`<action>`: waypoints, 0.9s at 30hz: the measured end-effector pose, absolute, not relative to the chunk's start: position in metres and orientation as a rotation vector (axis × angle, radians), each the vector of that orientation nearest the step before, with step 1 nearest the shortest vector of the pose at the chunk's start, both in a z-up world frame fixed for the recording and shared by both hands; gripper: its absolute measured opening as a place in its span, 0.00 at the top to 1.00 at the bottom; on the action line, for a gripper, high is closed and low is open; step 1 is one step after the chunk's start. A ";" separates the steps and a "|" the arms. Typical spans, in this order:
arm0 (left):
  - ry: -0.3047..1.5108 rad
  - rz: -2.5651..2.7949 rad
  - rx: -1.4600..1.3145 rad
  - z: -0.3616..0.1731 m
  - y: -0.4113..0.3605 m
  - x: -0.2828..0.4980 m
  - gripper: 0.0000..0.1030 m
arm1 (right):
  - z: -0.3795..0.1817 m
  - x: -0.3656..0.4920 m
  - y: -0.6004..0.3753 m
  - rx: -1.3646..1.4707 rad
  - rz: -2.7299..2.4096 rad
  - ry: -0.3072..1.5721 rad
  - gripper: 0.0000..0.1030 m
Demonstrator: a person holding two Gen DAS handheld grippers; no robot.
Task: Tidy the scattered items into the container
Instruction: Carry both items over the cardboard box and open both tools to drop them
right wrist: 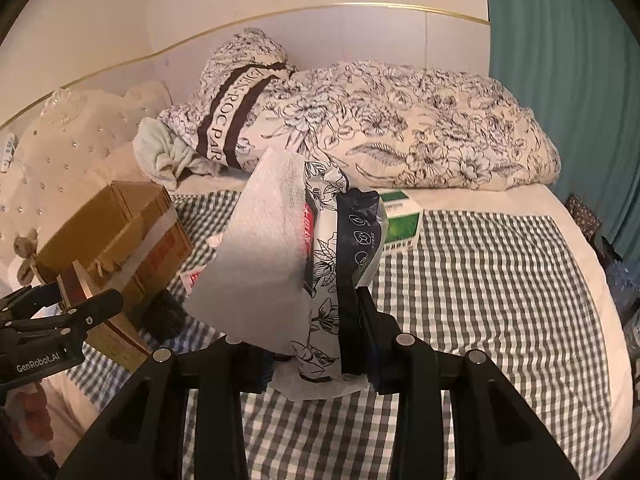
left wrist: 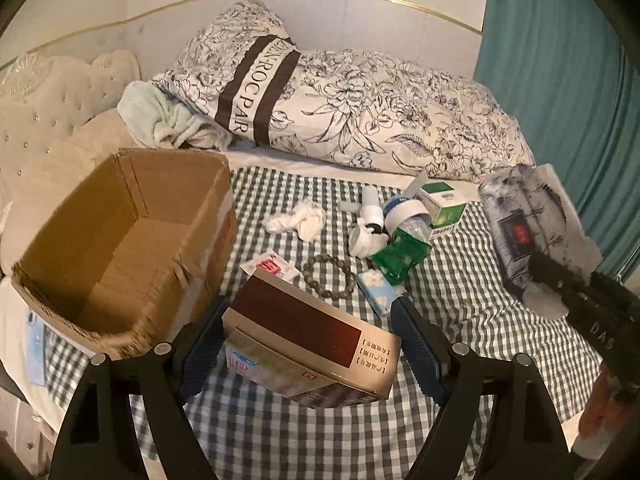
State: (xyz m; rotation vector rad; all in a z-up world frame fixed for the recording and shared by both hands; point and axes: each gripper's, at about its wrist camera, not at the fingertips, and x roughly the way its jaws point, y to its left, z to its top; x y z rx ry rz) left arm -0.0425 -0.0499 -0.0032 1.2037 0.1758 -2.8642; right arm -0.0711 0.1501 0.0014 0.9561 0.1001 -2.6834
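Observation:
My left gripper (left wrist: 308,314) is shut on a flat box with a dark red top (left wrist: 304,320), held tilted above the checked bedsheet. An open cardboard box (left wrist: 172,158) stands just left of it and looks empty inside. My right gripper (right wrist: 316,320) is shut on a floral-wrapped tissue pack (right wrist: 320,280) with white tissue sticking out, raised off the bed; its left finger is hidden behind the pack. In the left wrist view that pack (left wrist: 520,216) hangs at the far right. Scattered on the sheet lie a crumpled tissue (left wrist: 296,220), a bead bracelet (left wrist: 329,278), a red sachet (left wrist: 272,266) and a green packet (left wrist: 400,256).
A white bottle (left wrist: 370,208), a tape roll (left wrist: 404,210), a green-and-white carton (left wrist: 444,204) and a small blue tissue pack (left wrist: 378,288) lie mid-bed. A floral quilt (left wrist: 360,120) fills the back. A tufted headboard (left wrist: 44,108) is left, a teal curtain (left wrist: 560,80) right.

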 end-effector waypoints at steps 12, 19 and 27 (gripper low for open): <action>0.158 -2.857 1.193 0.055 -0.116 -0.067 0.19 | 0.042 -0.092 0.106 0.948 -2.618 0.074 0.66; 0.189 -2.870 1.110 0.091 -0.163 -0.080 0.19 | 0.061 -0.103 0.044 0.880 -2.526 0.109 0.66; 0.203 -2.790 1.060 0.096 -0.216 -0.085 0.19 | 0.069 -0.113 -0.049 0.821 -2.366 0.164 0.66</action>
